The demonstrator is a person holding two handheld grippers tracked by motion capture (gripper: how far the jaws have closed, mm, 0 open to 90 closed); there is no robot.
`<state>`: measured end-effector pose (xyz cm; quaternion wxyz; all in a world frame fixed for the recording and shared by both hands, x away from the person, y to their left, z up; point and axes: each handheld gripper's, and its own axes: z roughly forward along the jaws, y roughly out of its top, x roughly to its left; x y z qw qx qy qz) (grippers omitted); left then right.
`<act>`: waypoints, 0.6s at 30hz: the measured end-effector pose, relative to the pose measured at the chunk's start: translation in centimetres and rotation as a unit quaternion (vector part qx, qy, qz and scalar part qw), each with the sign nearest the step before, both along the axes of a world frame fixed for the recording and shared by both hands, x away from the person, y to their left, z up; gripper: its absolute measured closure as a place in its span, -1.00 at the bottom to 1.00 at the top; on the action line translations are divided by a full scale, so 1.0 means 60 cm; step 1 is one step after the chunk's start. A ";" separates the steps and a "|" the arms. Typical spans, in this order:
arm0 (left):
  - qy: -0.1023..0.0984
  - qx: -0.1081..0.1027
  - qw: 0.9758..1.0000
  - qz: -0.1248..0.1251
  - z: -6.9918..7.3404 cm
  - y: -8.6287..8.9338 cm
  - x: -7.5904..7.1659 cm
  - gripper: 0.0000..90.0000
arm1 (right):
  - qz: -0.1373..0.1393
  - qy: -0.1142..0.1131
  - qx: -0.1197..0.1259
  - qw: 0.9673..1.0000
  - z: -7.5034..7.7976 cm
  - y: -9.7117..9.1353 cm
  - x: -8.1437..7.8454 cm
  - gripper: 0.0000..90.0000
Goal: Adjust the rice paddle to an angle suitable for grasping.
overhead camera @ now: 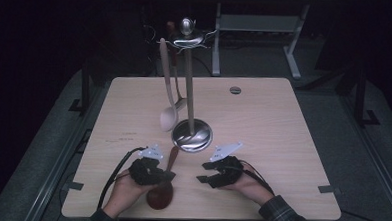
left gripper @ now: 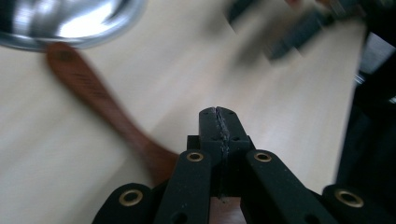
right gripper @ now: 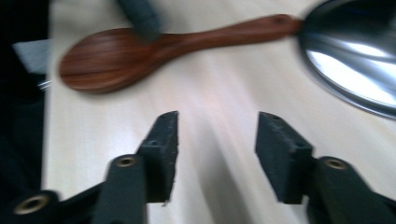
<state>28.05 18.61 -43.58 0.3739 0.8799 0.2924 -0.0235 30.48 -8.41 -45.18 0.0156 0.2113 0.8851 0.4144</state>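
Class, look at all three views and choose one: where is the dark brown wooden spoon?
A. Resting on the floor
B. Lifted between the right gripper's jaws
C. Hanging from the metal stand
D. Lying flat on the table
D: the dark wooden spoon lies flat on the table, its handle end at the stand's base, while the right gripper has nothing between its jaws.

The room was dark. A light wooden table (overhead camera: 263, 118) stood in the middle, lit more than the rest. The floor (overhead camera: 334, 96) around the table was grey. Behind the table stood a pale metal frame (overhead camera: 258, 25) with legs. Black brackets (overhead camera: 84, 90) stood beside the table's edges.
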 end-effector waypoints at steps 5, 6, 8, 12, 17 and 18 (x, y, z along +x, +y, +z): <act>0.011 0.032 0.999 -0.024 -0.013 -0.022 -0.026 1.00 | -0.048 0.001 -0.002 0.999 -0.003 -0.045 0.009 -0.11; 0.013 0.037 0.999 -0.028 -0.015 -0.020 -0.028 1.00 | -0.053 0.000 -0.002 0.999 -0.004 -0.050 0.010 -0.12; 0.018 0.041 0.999 -0.027 -0.015 -0.016 -0.031 1.00 | -0.065 -0.003 -0.002 0.998 -0.005 -0.064 0.011 -0.12; 0.016 0.065 0.998 -0.015 -0.012 -0.004 -0.033 1.00 | -0.083 -0.003 -0.003 0.997 -0.007 -0.085 0.015 -0.12; 0.012 0.086 0.996 0.010 -0.013 0.022 -0.033 1.00 | -0.099 -0.004 -0.004 0.995 -0.007 -0.097 0.017 -0.12; 0.011 0.089 0.996 0.014 -0.012 0.027 -0.034 1.00 | -0.099 -0.004 -0.004 0.995 -0.007 -0.098 0.018 -0.12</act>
